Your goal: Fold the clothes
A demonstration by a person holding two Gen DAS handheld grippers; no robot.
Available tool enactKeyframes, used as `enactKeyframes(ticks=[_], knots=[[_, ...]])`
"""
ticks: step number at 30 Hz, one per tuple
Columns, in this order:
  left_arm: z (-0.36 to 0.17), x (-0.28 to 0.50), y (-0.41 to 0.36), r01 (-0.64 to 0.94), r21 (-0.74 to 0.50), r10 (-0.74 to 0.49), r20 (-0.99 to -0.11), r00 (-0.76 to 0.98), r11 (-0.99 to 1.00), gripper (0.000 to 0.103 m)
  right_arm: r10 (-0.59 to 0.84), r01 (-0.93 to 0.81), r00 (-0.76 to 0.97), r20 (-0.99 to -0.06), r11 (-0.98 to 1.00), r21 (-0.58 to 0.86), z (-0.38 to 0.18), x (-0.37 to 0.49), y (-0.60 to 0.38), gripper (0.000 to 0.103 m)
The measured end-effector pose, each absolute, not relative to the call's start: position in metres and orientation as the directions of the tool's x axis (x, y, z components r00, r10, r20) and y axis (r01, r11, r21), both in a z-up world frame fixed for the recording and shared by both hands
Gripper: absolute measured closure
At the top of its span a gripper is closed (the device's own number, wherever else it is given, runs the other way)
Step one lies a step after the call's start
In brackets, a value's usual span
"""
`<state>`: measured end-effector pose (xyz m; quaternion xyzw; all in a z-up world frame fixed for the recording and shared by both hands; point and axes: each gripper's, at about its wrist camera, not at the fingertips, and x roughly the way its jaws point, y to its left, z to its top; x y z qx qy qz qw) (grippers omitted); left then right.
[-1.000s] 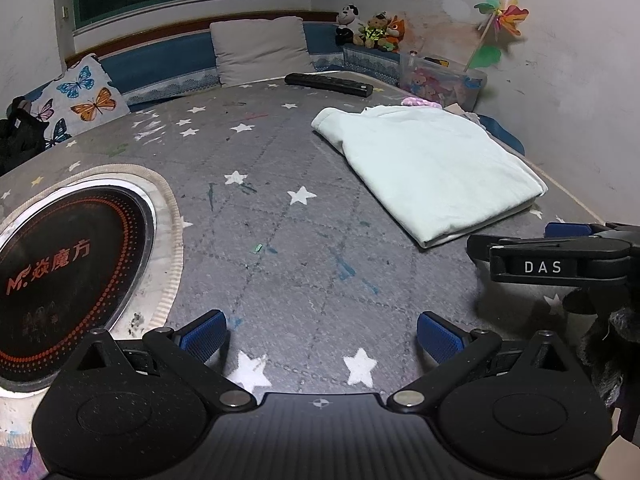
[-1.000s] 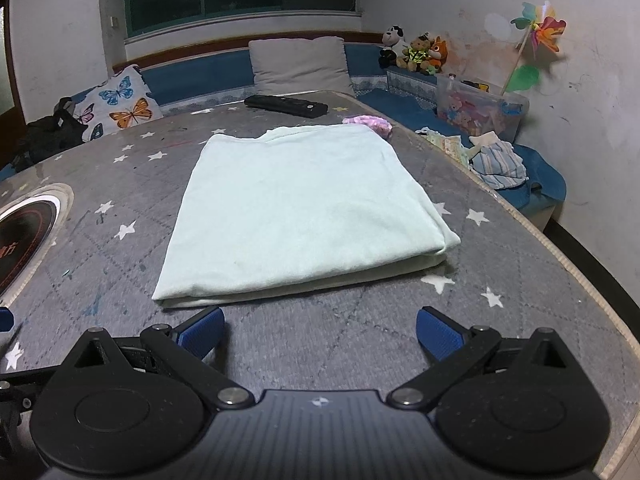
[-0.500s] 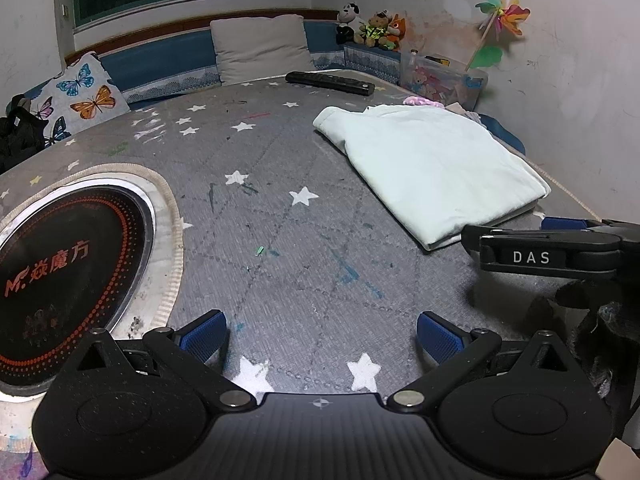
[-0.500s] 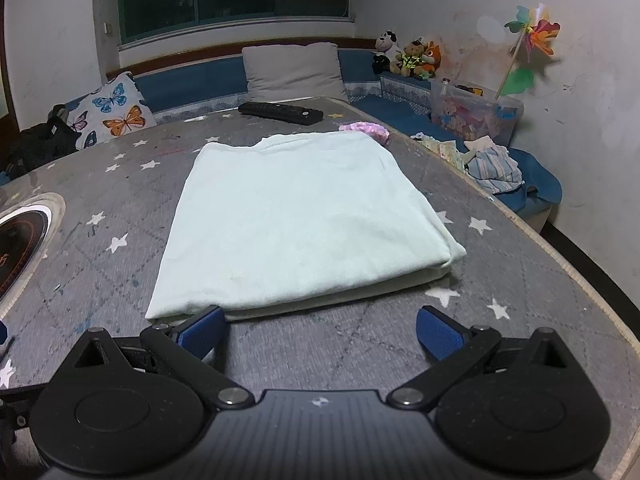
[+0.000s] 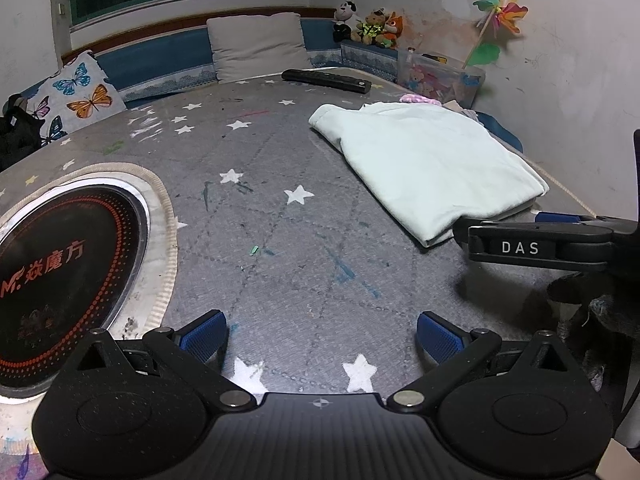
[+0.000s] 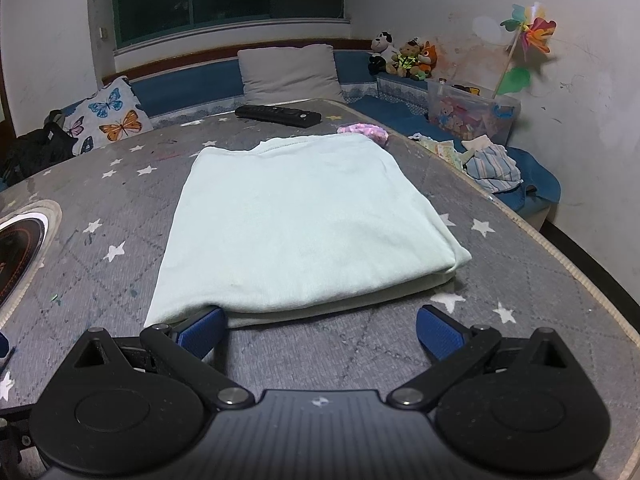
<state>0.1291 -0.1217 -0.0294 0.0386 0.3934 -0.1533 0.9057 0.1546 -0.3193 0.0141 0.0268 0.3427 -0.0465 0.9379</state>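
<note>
A pale mint garment [image 6: 304,224] lies folded into a neat rectangle on the grey star-patterned table [image 6: 100,216]. My right gripper [image 6: 320,332] is open right at its near edge, with the left blue fingertip [image 6: 200,334] touching the near-left corner and nothing between the jaws. In the left wrist view the same garment [image 5: 432,160] sits at the right. My left gripper [image 5: 320,336] hangs open over bare table, well left of the cloth. The right gripper's black body [image 5: 540,242] shows at that view's right edge.
A round black induction hob [image 5: 60,264] is set into the table at the left. A black remote [image 6: 278,115] and a pink cloth [image 6: 364,131] lie beyond the garment. Cushions, plush toys, a toy box [image 6: 472,114] and loose clothes line the bench behind and right.
My right gripper has moved forward to the garment's near edge, its left fingertip now at the corner. The left gripper has barely shifted.
</note>
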Motion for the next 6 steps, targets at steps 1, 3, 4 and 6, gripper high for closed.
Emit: enactKeyframes(ticks=[1,3,4,6], knots=[[-0.0293,0.1291,-0.1216,0.308,-0.051,-0.247,-0.724,0.644,0.950,0.000,-0.069,0.106,0.761,-0.645,0.994,0.019,0.0140,0.1549,-0.3191,0.000],[-0.0292,0.1290,-0.1214,0.307,-0.051,-0.248,-0.722,0.646,0.950,0.000,-0.071,0.108,0.761,-0.645,0.994,0.019,0.0140,0.1557,-0.3184,0.000],[-0.0291,0.1289,-0.1211,0.307,-0.051,-0.248,-0.722,0.647,0.950,0.000,-0.071,0.109,0.761,-0.645,0.994,0.019,0.0139,0.1562,-0.3179,0.000],[-0.0293,0.1290,-0.1209,0.312,-0.054,-0.253,-0.722,0.645,0.949,0.000,-0.073,0.110,0.761,-0.645,0.994,0.017,0.0138,0.1570,-0.3168,0.000]])
